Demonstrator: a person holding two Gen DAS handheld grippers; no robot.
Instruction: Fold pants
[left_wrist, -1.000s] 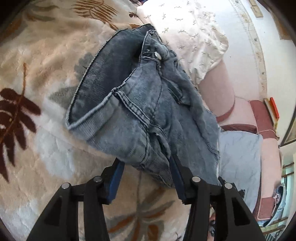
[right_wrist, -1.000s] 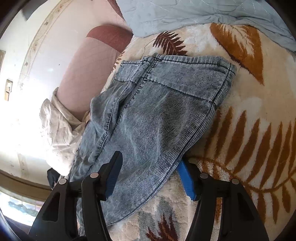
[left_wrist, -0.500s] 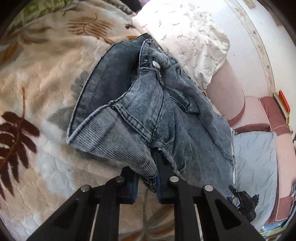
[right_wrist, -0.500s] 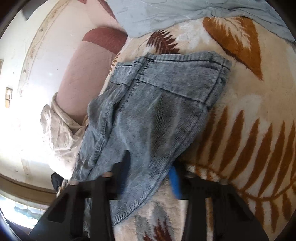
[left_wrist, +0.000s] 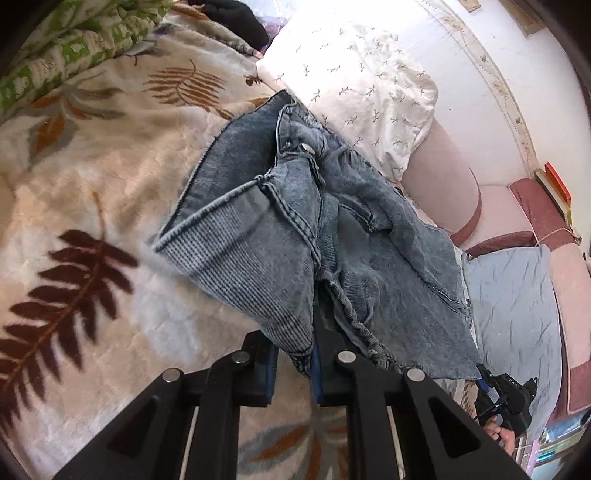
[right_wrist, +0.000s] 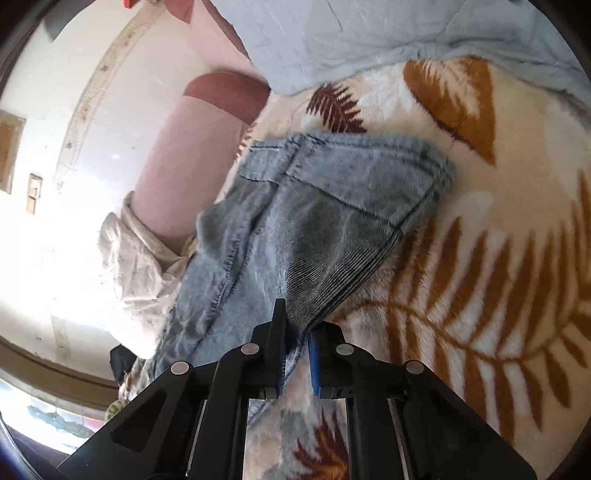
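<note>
The faded grey-blue denim pants (left_wrist: 295, 229) lie bunched on a cream plush blanket with brown and orange fern-leaf print (left_wrist: 92, 206), which covers the bed. In the left wrist view the waistband end points away from the camera, with the metal button (left_wrist: 306, 147) showing near the open fly, just beside a white pillow with a small sprig pattern (left_wrist: 354, 74). The near end of the garment is raised off the blanket and runs down into the tool.

The left gripper (left_wrist: 294, 363) is pinching a ribbed fold of the denim: its black fingers with blue pads (left_wrist: 271, 373) stand close together, with cloth filling the gap between them. The right gripper (right_wrist: 295, 358) is likewise clamped on the pants (its jaws have just been closing, with the denim between them); the fabric edge rises from its blue pads (right_wrist: 314, 363) in a taut ridge toward the rest of the garment.

In the right wrist view the pants (right_wrist: 332, 206) spread across the blanket (right_wrist: 480, 277), one corner reaching toward a pale blue quilted cover (right_wrist: 369, 33) at the top. A pink and maroon padded headboard (right_wrist: 199, 147) stands to the left of the garment. The right gripper's black body (left_wrist: 506, 398) is also visible at the lower right of the left wrist view, beside the hanging denim edge.
</note>
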